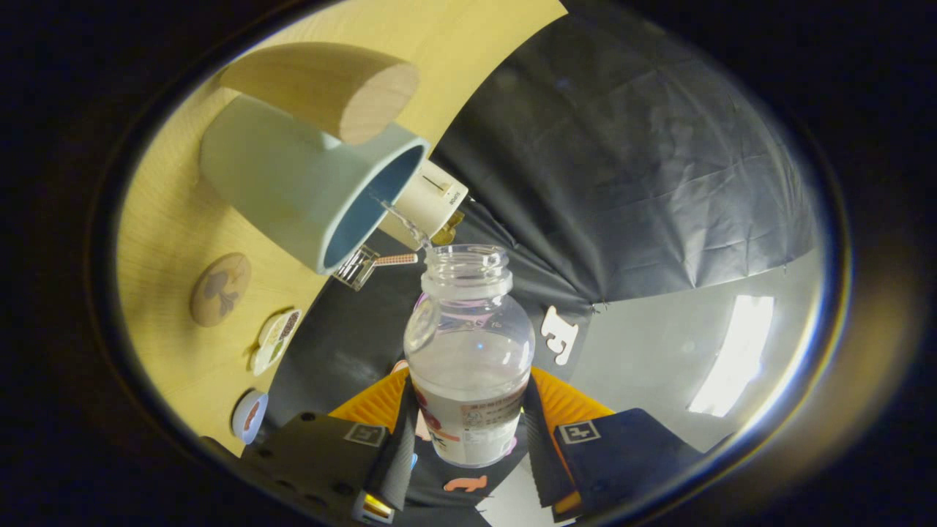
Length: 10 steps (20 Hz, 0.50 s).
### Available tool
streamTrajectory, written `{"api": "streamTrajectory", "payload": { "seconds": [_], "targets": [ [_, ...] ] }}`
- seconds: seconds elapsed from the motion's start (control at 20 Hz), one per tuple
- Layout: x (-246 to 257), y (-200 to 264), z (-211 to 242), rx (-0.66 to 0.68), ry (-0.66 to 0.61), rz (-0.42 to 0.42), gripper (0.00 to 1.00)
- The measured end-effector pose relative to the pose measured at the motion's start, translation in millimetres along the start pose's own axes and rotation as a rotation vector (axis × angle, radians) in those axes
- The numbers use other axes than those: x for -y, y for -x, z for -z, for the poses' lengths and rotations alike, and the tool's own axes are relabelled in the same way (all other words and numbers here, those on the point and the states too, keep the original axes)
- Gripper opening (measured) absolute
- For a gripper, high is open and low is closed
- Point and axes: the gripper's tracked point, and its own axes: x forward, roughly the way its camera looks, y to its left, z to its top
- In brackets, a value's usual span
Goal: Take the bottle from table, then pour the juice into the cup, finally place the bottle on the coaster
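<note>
mid-pour, by the look of it. bottle (468, 351) already off the table (168, 219), clamped between the two fingers of the gripper (468, 432), one ribbed pad pressing each side of its lower body. tilted hard toward the cup (307, 194), open mouth just beside the cup's rim, a thin clear stream (406, 223) arcing from the neck into the blue interior. first step judged done, second under way, third not begun.

left to do: finish the pour, right the bottle, carry it to a coaster. likely target the round wooden coaster (219, 289) with a dark mushroom-like motif, lying flat on the table well apart from the cup; two smaller printed discs (274, 338) further along the same surface, purpose unclear.

bottle: clear plastic, rounded shoulders, threaded wide neck, no cap, printed label wrapped round the lower part. still partly filled with a pale, near-colourless liquid, so some weight left and some slosh to expect.

cup: smooth, matt, pale grey-green outside, blue inside, thick-walled, cylindrical, with a chunky light-wood handle (329, 88) of rounded section showing end grain. table: light wood veneer, fine straight grain, low sheen.

beyond the cup, a small cream cylindrical container (432, 197) and a little clear object (359, 267), too small to identify. cloth backdrop creased and slightly glossy.
</note>
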Motion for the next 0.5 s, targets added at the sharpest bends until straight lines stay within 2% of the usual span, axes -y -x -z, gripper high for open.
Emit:
{"api": "streamTrajectory", "payload": {
  "seconds": [0.5],
  "targets": [
    [2.2, 1.4, -1.7, 0.021, 0.036, 0.014, 0.7]
  ]
}}
